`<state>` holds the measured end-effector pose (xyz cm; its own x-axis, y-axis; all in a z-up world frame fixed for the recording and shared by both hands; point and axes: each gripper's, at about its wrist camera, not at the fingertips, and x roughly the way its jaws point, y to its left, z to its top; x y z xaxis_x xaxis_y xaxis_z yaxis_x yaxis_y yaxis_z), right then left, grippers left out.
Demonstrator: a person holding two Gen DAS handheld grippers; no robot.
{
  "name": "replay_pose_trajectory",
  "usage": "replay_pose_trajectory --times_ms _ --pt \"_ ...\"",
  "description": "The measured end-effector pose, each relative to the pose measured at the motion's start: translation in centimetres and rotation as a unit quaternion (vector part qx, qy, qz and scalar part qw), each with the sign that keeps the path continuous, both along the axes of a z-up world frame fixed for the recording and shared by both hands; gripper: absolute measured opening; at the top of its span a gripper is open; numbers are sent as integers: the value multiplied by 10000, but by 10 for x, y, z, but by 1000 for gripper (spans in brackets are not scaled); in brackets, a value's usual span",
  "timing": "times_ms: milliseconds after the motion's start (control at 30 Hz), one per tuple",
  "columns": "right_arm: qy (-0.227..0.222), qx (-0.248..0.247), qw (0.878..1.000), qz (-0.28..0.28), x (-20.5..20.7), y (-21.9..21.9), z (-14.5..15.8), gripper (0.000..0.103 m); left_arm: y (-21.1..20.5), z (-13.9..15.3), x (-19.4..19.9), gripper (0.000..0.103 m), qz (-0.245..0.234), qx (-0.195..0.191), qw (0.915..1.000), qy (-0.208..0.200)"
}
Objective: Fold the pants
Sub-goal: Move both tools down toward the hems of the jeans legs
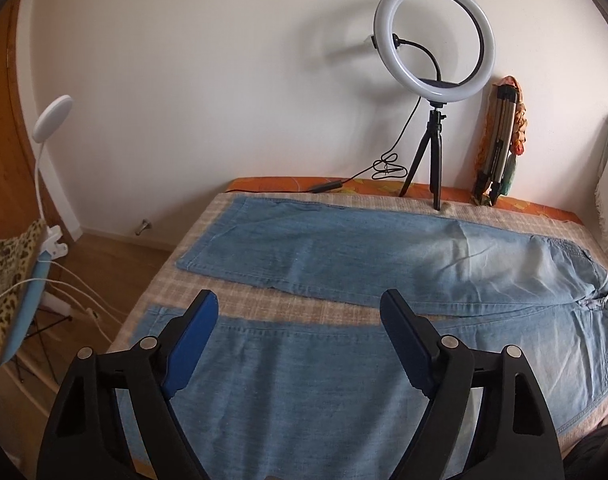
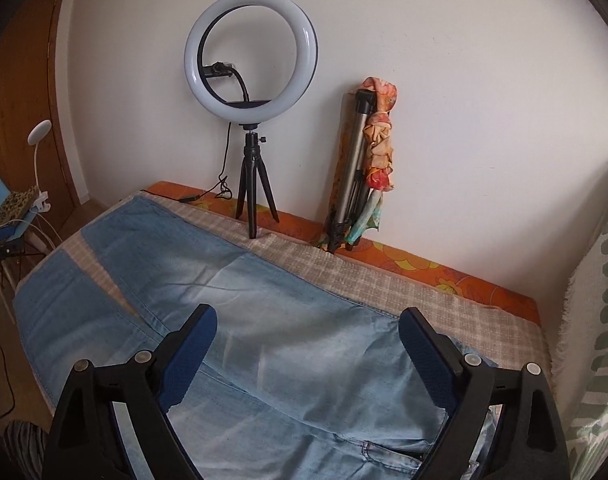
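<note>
Pants (image 1: 344,248) lay flat on the bed (image 1: 208,280), on a pale checked cover, both legs spread apart in a narrow V with a strip of cover showing between them. Light blue denim, waist end toward the right side of the bed, hems toward the left. Nothing folded yet.

Left tool (image 1: 300,308) hung over the near leg, close to its hem, jaws standing wide, nothing between the blue pads, no contact with cloth visible. Right tool (image 2: 308,322) hung over the seat and crotch area near the waist, jaws likewise wide and empty.

Ring light (image 2: 251,59) on a small tripod stood at the far edge of the bed, its foot just beside the far leg's edge. Folded tripod (image 2: 352,168) wrapped in a scarf leaned on the wall beside it.

Judgement: step in hand looked like the reach for the first fold, near leg over far leg. To do it well, each tool should pinch the near leg's outer edge, one by the hem, one by the waist, taking only the top layers cleanly. Lift both ends together, keep the cloth taut between them, carry it across level, and lay edge to edge. Keep the far swing short of the ring light's tripod foot.
</note>
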<state>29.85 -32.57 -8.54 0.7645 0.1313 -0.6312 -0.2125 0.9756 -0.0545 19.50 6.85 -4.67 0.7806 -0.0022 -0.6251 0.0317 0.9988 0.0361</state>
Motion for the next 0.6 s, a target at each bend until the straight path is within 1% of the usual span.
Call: replay_pose_trajectory --times_ms 133,233,333,467,600 --pt "348 57 9985 412 61 16 -24 87 9 -13 47 82 -18 -148 9995 292" --pt "672 123 9957 633 105 29 -50 83 12 -27 80 81 -50 -232 9983 526" --pt "976 130 9919 806 143 42 -79 79 13 -45 109 81 -52 -207 9970 746" --pt "1268 121 9875 931 184 56 -113 79 15 -71 141 80 -43 -291 9940 1054" --pt "1448 45 9836 1074 213 70 -140 80 13 -95 171 79 59 -389 9909 1291"
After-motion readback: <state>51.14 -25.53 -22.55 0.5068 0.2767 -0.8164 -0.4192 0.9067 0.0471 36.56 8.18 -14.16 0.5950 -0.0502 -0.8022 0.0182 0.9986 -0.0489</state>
